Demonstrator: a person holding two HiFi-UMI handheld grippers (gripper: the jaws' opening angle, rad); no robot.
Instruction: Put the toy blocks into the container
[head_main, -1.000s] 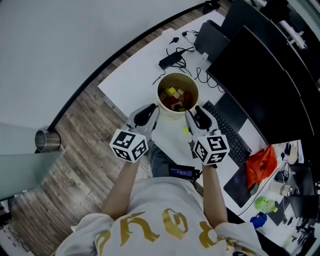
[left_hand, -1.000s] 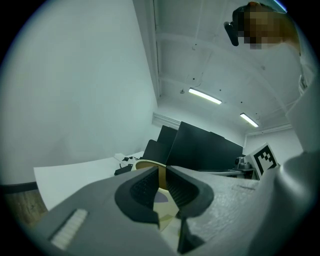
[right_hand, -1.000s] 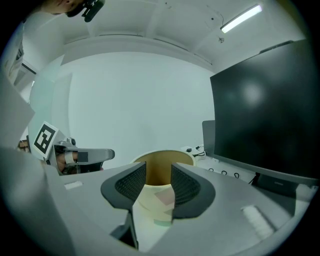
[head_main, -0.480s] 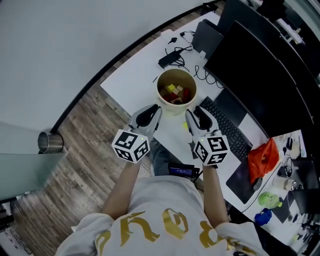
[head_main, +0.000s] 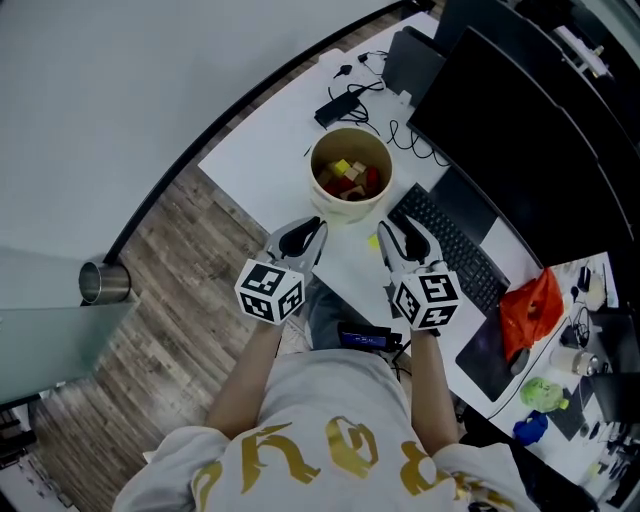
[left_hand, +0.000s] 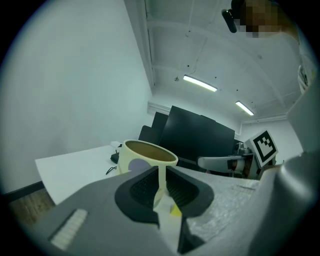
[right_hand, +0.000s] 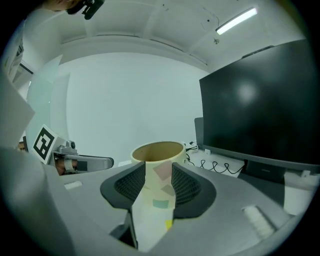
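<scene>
A cream paper container (head_main: 349, 207) stands on the white table (head_main: 262, 150) with several coloured blocks (head_main: 347, 179) inside. One small yellow block (head_main: 373, 240) lies on the table just in front of it. My left gripper (head_main: 312, 227) hovers short of the container (left_hand: 139, 156), its jaws only narrowly apart and empty. My right gripper (head_main: 386, 230) is level with it on the other side, open and empty, and its jaws have just been opening a little wider. The container (right_hand: 157, 150) and the yellow block (right_hand: 168, 225) show through that gap.
A black keyboard (head_main: 455, 250) and large monitors (head_main: 520, 130) fill the table's right side. Cables and a power brick (head_main: 338, 103) lie behind the container. A red bag (head_main: 528, 310) sits further right. A metal bin (head_main: 100, 282) stands on the wooden floor at left.
Both grippers have drawn back a little from the container toward the person. The container now sits farther ahead of the fingertips.
</scene>
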